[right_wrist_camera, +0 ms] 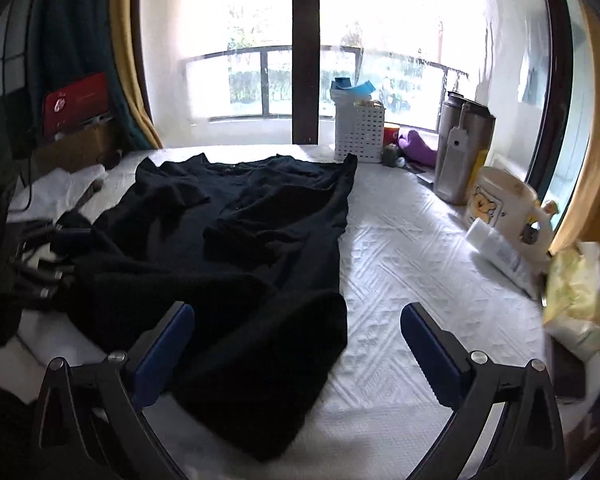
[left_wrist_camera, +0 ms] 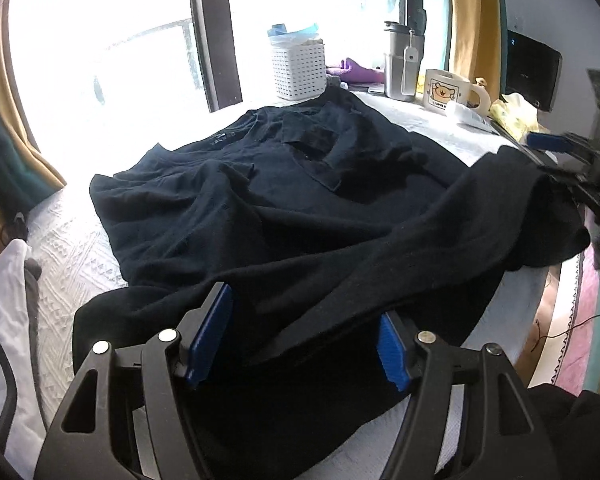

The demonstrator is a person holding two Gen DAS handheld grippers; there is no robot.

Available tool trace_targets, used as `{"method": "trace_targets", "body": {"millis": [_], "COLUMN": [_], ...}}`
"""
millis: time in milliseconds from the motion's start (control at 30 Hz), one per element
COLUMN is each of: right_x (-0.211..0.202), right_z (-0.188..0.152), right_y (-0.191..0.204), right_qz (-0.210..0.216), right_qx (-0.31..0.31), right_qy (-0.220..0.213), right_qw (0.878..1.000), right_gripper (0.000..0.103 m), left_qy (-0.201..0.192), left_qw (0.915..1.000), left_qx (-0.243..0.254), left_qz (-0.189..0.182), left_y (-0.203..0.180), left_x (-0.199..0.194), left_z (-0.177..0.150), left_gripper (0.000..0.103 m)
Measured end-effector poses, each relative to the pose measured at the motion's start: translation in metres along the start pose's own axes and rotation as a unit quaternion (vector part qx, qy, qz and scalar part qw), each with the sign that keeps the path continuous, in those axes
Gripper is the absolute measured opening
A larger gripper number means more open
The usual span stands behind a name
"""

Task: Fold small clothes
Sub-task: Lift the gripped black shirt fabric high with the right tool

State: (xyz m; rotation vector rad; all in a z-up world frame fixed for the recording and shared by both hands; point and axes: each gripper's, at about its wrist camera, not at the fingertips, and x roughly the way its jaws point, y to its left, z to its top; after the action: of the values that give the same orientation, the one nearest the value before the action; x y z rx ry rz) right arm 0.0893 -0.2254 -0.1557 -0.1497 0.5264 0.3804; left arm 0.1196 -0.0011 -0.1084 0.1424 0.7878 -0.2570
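A black T-shirt (left_wrist_camera: 284, 216) lies spread and rumpled on a white textured tabletop (right_wrist_camera: 412, 264), collar toward the window; it also shows in the right wrist view (right_wrist_camera: 236, 240). My left gripper (left_wrist_camera: 306, 332) is open, its blue pads either side of the shirt's near hem. My right gripper (right_wrist_camera: 298, 328) is open over the shirt's near right corner, and it shows blurred at the right edge of the left wrist view (left_wrist_camera: 580, 160), next to the shirt's edge.
At the window end stand a white basket (right_wrist_camera: 360, 132), a steel tumbler (right_wrist_camera: 460, 156), a bear mug (right_wrist_camera: 504, 204), a white tube (right_wrist_camera: 500, 256) and a yellow packet (right_wrist_camera: 576, 296). White cloth (left_wrist_camera: 4, 300) lies on the left.
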Motion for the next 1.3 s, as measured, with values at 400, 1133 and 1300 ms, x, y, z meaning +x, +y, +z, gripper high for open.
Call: {"method": "trace_targets", "body": {"millis": [400, 1133, 1300], "right_x": [0.002, 0.019, 0.022], "right_z": [-0.018, 0.011, 0.01], "right_y": [0.105, 0.068, 0.057], "right_qz": [-0.02, 0.054, 0.059], "right_qx": [-0.134, -0.056, -0.027], "right_qy": [-0.001, -0.022, -0.01], "right_qw": [0.991, 0.997, 0.998], "right_gripper": [0.103, 0.042, 0.062], "left_qy": [-0.004, 0.009, -0.001], "left_qw": [0.9997, 0.9991, 0.9996], "left_qx": [-0.02, -0.038, -0.028], "left_qz": [-0.013, 0.016, 0.009], "left_y": [0.007, 0.026, 0.02], "left_x": [-0.007, -0.017, -0.016], "left_z": [0.002, -0.036, -0.028], "left_gripper": [0.067, 0.068, 0.068]}}
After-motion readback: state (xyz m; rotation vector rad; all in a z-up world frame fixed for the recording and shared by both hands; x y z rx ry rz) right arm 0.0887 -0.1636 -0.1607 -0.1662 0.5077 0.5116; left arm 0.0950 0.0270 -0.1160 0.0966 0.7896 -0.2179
